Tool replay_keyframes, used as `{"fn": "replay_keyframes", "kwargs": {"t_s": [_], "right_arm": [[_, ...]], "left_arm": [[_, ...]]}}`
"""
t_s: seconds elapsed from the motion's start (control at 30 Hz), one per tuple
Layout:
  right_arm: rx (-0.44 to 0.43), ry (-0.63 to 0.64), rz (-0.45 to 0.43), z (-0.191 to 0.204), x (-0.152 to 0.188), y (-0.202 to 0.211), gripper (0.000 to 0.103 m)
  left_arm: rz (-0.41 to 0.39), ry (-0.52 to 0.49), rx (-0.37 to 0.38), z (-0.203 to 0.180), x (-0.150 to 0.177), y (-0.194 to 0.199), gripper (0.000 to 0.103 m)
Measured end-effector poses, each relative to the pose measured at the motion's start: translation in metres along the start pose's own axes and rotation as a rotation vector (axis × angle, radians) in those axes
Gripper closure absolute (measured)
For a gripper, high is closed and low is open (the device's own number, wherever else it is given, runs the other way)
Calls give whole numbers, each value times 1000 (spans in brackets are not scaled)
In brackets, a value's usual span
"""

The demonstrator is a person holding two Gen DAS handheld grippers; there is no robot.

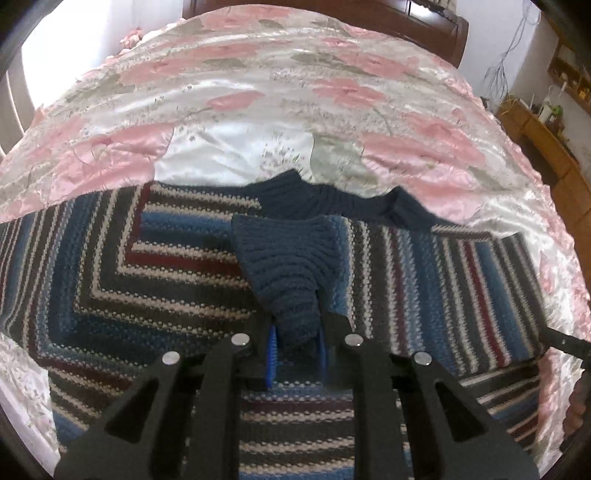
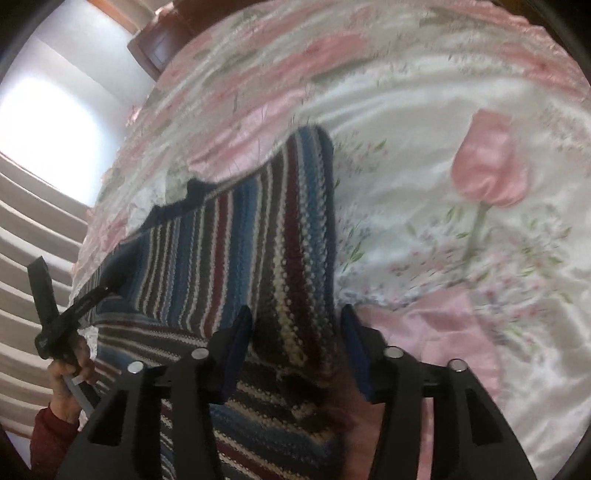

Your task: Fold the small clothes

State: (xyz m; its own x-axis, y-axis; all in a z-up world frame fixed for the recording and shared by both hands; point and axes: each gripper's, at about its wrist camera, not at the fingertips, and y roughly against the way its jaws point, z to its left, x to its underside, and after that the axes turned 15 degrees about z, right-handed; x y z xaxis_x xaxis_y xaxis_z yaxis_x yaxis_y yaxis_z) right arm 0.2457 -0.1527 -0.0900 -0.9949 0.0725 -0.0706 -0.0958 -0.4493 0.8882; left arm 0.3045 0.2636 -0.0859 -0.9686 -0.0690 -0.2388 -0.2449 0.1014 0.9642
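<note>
Striped knit, blue, maroon, grey and cream: small sweater [image 1: 110,266] lying spread across the pink-flowered satin bedspread [image 1: 280,96], navy ribbed collar [image 1: 332,203] pointing toward 12 o'clock in the left wrist view. Navy ribbed cuff [image 1: 284,266] of one sleeve being pulled over the sweater's middle, its tip sitting pinched between the blue pads [image 1: 271,354] of the left gripper [image 1: 295,354], jaws clamped on that cuff at 6 o'clock. In the right wrist view, sweater's edge [image 2: 295,258] lying between the spread fingers of the right gripper [image 2: 295,343], jaws parted wide, not closing on the cloth. At 9 o'clock there, a hand [image 2: 70,376] in a red sleeve gripping the other tool's handle. Beyond the bed, dark wooden headboard [image 1: 369,18] sitting at 12 o'clock, wooden shelf [image 1: 546,140] at 2 o'clock.
</note>
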Motion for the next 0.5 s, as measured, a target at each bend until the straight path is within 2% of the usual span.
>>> {"fn": "replay_keyframes", "kwargs": {"t_s": [0.1, 0.27, 0.33, 0.43, 0.5], "right_arm": [[46, -26, 18, -5, 1, -10, 71], [79, -22, 14, -8, 4, -15, 74], [101, -11, 17, -5, 4, -16, 73], [156, 21, -21, 9, 10, -3, 63], [199, 64, -59, 26, 13, 9, 62]], "left_arm": [[15, -6, -30, 2, 2, -14, 87], [36, -2, -50, 7, 7, -31, 82], [34, 6, -35, 12, 8, -29, 78], [11, 45, 6, 22, 11, -12, 67], [-46, 63, -5, 23, 16, 12, 65]]}}
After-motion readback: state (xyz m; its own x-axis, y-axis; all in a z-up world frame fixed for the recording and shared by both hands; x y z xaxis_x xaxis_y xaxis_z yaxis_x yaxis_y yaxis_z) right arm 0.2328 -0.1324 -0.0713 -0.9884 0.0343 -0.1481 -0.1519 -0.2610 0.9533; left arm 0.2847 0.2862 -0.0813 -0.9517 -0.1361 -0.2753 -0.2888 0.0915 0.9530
